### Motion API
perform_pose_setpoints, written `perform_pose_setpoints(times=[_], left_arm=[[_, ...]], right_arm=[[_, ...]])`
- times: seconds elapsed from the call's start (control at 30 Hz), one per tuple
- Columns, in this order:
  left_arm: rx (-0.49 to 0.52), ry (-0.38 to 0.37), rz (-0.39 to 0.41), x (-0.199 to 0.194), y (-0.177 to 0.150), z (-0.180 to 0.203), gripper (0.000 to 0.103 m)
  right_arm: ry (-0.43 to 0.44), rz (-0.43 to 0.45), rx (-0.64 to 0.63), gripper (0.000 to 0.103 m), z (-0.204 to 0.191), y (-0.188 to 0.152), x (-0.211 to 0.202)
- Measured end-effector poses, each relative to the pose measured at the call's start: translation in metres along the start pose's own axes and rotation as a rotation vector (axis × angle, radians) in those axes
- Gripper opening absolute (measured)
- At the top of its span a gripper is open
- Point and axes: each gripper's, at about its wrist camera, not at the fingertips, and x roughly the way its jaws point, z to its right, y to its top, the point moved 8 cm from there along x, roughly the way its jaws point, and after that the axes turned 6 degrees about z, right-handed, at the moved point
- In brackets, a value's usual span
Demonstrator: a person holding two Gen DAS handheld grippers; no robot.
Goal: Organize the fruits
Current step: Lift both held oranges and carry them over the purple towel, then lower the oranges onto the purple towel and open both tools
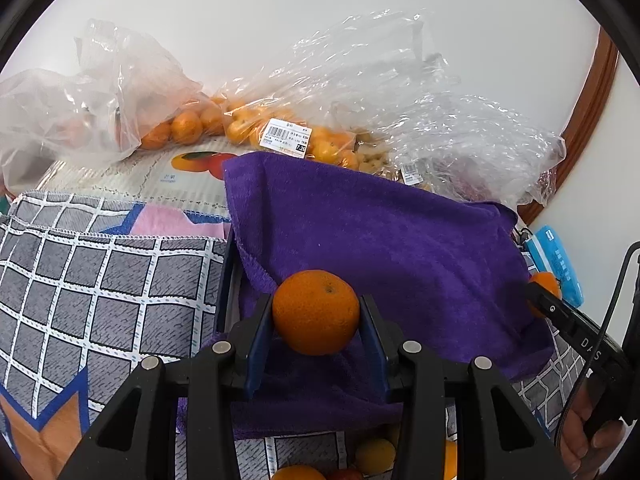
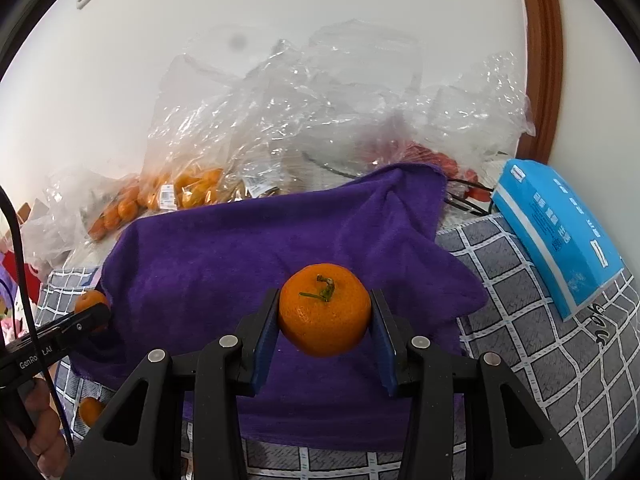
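Observation:
My left gripper is shut on an orange and holds it above a purple towel. My right gripper is shut on a second orange with a green stem, also over the purple towel. Each gripper shows at the edge of the other's view, holding its orange. Clear plastic bags of small oranges lie behind the towel by the wall. Several loose fruits lie below the left gripper.
A grey checked cloth covers the surface. A blue box leans at the right, also seen in the left wrist view. A bag with red fruit sits at the back right. A brown door frame stands behind.

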Motion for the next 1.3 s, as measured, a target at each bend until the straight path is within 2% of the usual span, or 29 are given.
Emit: perform_pose_setpoints(times=[1.13,1.23,1.3], left_arm=[[-0.021,-0.033,-0.011,0.005,-0.003,0.001,0.04],[-0.037,-0.046,-0.007,0.003,-0.001,-0.002,0.04],[-0.052,-0.058,-0.006,0.002,0.001,-0.004,0.04]], right_arm=[[-0.018,-0.127,-0.078,0.043,-0.014,-0.03,0.027],[-0.026,-0.115,-0.084,0.044,-0.013,-0.03,0.024],[-0.028,-0.098,-0.085,0.049,-0.013,-0.027,0.021]])
